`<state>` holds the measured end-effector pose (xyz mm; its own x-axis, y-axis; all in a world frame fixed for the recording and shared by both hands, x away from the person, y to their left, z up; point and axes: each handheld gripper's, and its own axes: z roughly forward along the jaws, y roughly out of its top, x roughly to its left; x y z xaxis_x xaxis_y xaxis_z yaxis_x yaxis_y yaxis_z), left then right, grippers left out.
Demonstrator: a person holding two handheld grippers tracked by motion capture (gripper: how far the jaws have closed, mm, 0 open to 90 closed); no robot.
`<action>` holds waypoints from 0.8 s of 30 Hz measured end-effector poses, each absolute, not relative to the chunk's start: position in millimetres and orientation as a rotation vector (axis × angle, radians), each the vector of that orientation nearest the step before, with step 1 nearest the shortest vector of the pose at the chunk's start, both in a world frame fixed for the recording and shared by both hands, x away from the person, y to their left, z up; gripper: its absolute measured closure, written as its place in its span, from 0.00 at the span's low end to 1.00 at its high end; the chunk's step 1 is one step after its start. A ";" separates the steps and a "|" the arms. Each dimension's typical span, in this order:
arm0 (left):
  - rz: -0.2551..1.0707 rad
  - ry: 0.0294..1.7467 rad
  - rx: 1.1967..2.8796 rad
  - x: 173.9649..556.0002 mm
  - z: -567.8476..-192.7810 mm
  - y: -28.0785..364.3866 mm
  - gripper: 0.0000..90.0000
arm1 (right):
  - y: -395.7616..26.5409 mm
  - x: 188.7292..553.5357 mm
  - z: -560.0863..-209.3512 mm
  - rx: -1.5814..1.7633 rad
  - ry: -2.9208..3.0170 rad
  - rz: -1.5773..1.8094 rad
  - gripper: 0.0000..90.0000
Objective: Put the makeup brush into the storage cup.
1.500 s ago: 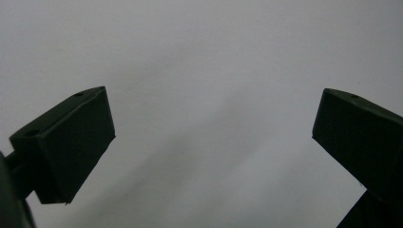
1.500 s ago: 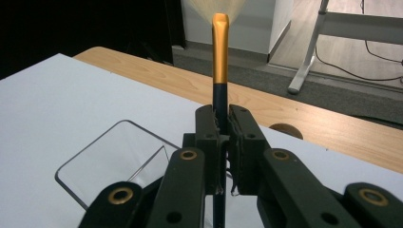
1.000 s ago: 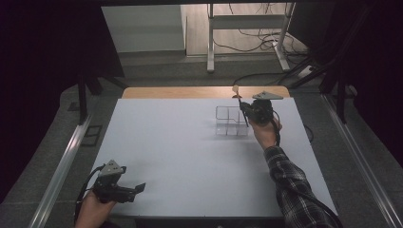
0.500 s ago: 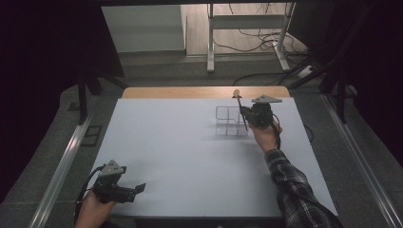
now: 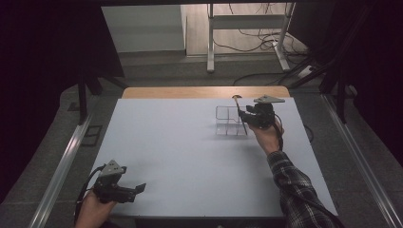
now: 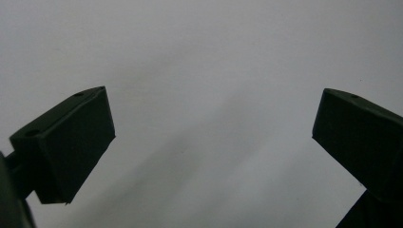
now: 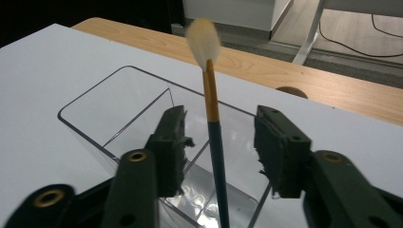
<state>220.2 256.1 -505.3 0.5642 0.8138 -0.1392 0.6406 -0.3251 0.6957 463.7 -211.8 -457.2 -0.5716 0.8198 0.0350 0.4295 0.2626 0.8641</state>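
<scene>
The brush stands nearly upright in a clear organizer at the far right of the desk, its foot down in one of the compartments and its pale soft tuft at the top. It looks very light: a thin stiff stick with a dark lower handle, an orange-gold band above it and a fluffy head that would crush or splay if pinched. The handle is smooth and round, so it could slip or swivel between flat pads. The best place to hold it seems to be the dark handle just above the organizer's rim, well below the tuft, with a gentle squeeze.

The right gripper has the brush between its jaws, but they have just been opening and now stand apart on either side of the handle, with a gap on each side, so nothing is clamped. The brush appears to stand on its own, leaning on the organizer. The organizer is thin clear plastic, likely light and easy to shove or tip if the brush is knocked sideways.

The left gripper is well apart at the near left edge of the desk, its jaws wide and empty above the bare surface.
</scene>
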 end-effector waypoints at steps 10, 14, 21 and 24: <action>0.304 1.162 2.074 220.3 -505.2 256.0 0.01 | -213.1 461.8 -450.7 1.136 2.122 1.265 0.26; 0.306 1.162 2.070 220.3 -505.2 256.2 0.01 | -212.5 462.3 -451.2 1.150 2.132 1.231 0.15; 0.306 1.163 2.070 220.0 -504.8 256.4 0.01 | -213.2 462.5 -453.2 1.156 2.172 1.207 0.07; 0.305 1.162 2.071 220.1 -504.9 256.4 0.01 | -212.7 461.0 -452.2 1.148 2.188 1.206 0.04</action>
